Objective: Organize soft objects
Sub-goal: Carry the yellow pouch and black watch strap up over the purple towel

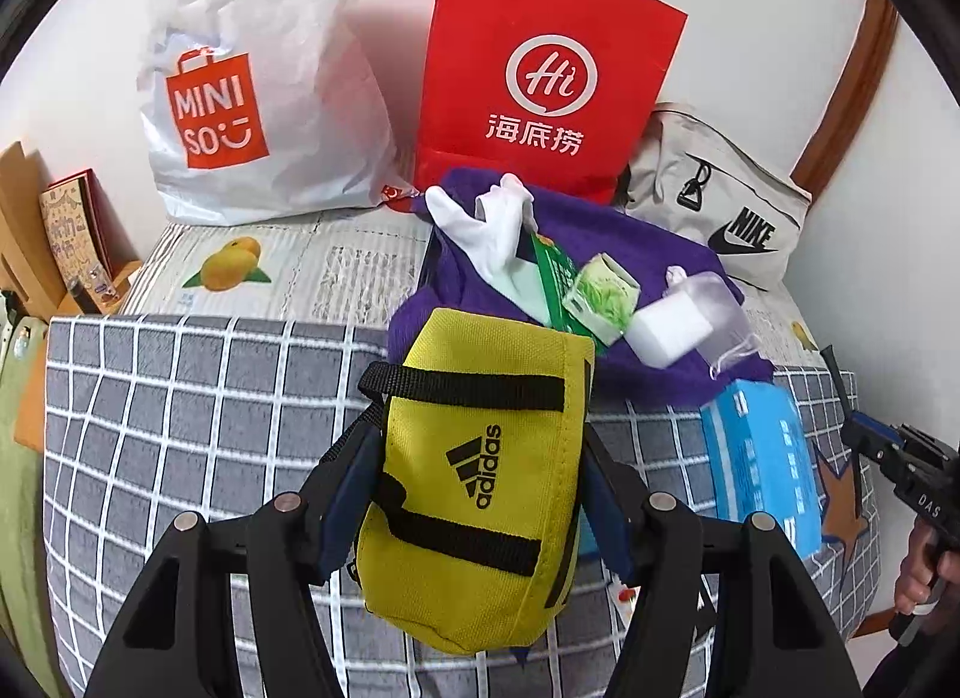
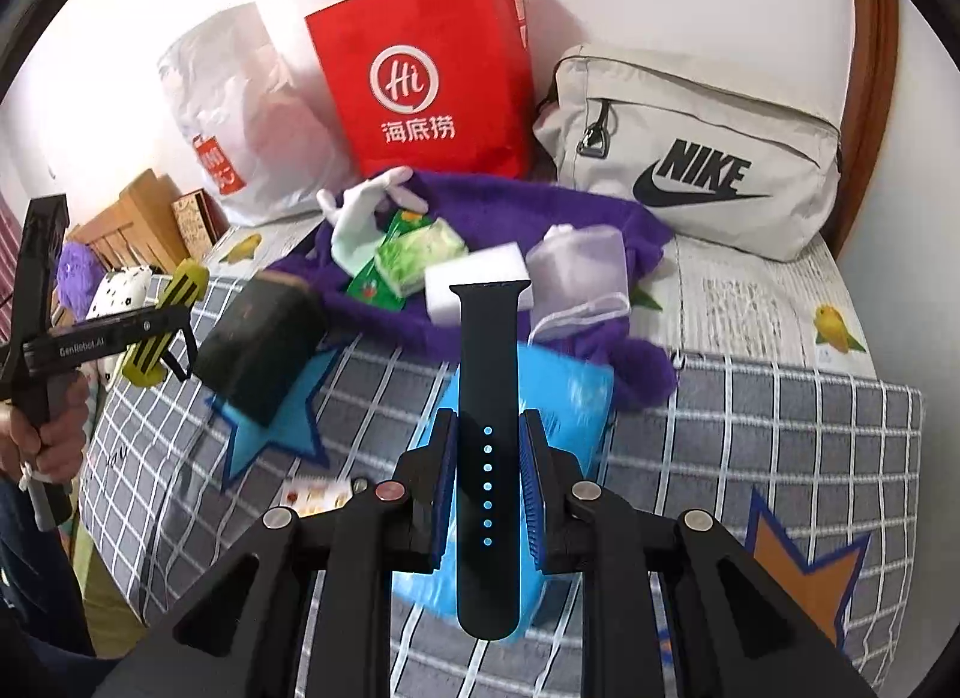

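Observation:
My left gripper [image 1: 480, 476] is shut on a yellow Adidas pouch [image 1: 474, 458], held above the grey checked bed cover [image 1: 180, 428]. My right gripper [image 2: 487, 470] is shut on a black watch strap [image 2: 486, 338] that stands upright between its blue pads. Beyond both lies a purple fleece cloth [image 1: 660, 374] carrying a white glove [image 1: 492, 230], green tissue packs [image 1: 600, 296], a white sponge block [image 1: 666, 332] and a translucent drawstring pouch [image 1: 714, 296]. A blue wipes pack [image 2: 570, 398] rests under the strap. The right wrist view shows the yellow pouch [image 2: 162, 326] at the left.
Against the wall stand a white Miniso plastic bag [image 1: 240, 116], a red paper bag [image 1: 540, 86] and a beige Nike bag [image 2: 690, 158]. Wooden boxes [image 1: 36, 242] sit at the far left. A hand [image 1: 924, 578] grips the right tool at the right edge.

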`<act>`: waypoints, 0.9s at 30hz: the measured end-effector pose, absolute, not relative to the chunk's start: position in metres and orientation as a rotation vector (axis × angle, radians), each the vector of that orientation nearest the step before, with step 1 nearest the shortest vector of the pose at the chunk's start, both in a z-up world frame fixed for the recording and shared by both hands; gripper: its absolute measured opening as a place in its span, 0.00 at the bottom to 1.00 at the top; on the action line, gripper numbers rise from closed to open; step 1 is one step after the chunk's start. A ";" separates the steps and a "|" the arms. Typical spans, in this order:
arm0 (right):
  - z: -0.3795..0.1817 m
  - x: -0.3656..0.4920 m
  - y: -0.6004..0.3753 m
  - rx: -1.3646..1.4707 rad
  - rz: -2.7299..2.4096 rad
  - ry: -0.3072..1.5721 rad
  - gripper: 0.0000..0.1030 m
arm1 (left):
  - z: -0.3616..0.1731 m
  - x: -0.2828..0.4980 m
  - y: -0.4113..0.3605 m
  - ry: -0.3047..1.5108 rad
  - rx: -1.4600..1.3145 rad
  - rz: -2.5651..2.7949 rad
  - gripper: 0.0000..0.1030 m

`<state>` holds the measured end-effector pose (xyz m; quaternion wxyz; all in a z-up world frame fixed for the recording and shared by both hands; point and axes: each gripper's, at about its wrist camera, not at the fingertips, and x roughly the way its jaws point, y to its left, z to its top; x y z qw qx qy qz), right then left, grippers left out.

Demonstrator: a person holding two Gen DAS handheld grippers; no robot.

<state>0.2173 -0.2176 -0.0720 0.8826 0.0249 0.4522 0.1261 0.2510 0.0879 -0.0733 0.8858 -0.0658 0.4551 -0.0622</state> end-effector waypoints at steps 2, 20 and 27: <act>-0.072 0.227 -0.219 0.059 0.262 0.938 0.20 | -0.073 0.260 0.088 0.948 -0.135 -0.131 0.60; -0.086 0.321 -0.224 0.091 0.228 0.946 0.20 | -0.073 0.340 0.087 0.956 -0.123 -0.158 0.60; -0.098 0.349 -0.223 0.076 0.208 0.960 0.20 | -0.076 0.372 0.071 0.974 -0.096 -0.176 0.60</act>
